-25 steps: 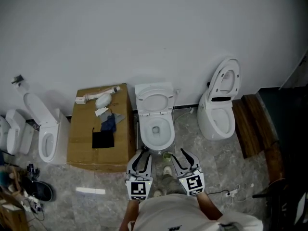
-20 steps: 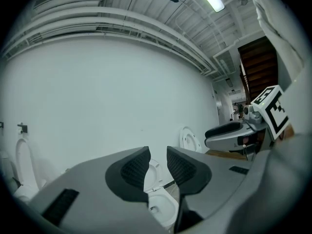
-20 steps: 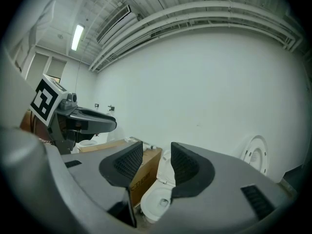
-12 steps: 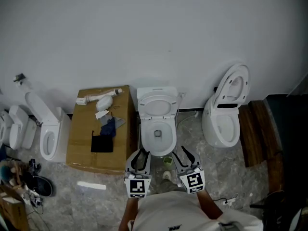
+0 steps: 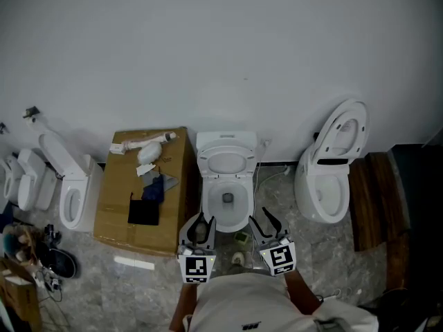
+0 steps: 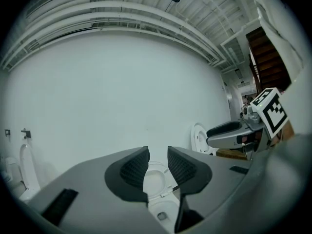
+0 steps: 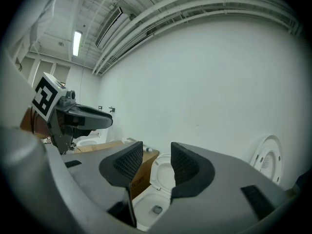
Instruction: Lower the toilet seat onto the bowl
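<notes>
The white toilet (image 5: 226, 216) stands against the wall at the middle of the head view. Its seat (image 5: 228, 163) is raised and leans back against the tank. Both grippers point at it from in front of the bowl. My left gripper (image 5: 205, 220) has its jaws almost together, with only a slim slit and nothing between them. In the left gripper view, the left gripper (image 6: 158, 162) frames the raised seat (image 6: 155, 179). My right gripper (image 5: 257, 216) stands open and empty. The right gripper (image 7: 157, 162) frames the seat (image 7: 163, 174) above the bowl (image 7: 146, 208).
A cardboard box (image 5: 114, 199) with small items on top stands just left of the toilet. Another toilet (image 5: 329, 178) with its lid up is at the right, beside wooden boards (image 5: 363, 199). More toilets (image 5: 66, 185) and shoes (image 5: 55, 265) lie at the left.
Both grippers have moved forward toward the toilet, so their tips now reach over the front of the bowl. The seat is still up.
</notes>
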### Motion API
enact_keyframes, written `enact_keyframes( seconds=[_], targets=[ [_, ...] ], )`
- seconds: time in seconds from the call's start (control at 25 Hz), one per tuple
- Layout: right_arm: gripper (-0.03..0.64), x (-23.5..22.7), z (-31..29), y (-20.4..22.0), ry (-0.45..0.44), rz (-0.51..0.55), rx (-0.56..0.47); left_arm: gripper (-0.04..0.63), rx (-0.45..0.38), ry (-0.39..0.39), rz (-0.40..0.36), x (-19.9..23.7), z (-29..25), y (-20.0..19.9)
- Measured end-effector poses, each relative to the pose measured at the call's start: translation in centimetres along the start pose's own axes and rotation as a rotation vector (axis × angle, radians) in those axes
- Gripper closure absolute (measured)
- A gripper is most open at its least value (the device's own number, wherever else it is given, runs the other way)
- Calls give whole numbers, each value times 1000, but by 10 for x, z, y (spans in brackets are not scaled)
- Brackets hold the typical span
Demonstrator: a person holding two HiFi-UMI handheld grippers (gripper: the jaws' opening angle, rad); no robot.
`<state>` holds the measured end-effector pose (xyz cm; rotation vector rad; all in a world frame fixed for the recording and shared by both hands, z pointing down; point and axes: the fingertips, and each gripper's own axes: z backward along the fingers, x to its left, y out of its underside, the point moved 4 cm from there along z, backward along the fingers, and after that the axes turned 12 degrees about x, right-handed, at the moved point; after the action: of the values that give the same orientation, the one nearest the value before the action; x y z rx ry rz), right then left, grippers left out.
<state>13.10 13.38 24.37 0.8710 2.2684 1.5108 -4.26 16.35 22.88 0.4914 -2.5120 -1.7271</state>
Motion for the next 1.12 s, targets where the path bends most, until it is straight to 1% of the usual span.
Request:
enact_keyframes(
  seconds=[0.32, 0.6, 0.72, 0.88, 1.12],
  targets=[
    [434, -27, -23, -4, -28, -15, 18, 460, 35, -10, 4, -4, -31, -5],
    [434, -37, -43, -5, -42, -42, 45, 460, 47, -6, 0, 0, -52, -5],
    [434, -43, -55, -5, -35, -44, 46, 460, 53, 3, 5, 5, -65, -5],
    [434, -51, -70, -5, -26, -51, 72, 460, 57, 17, 6, 14, -85, -5],
    [434, -63, -110, -7, -10, -64, 101, 460, 63, 53, -2, 37, -129, -6]
  ],
)
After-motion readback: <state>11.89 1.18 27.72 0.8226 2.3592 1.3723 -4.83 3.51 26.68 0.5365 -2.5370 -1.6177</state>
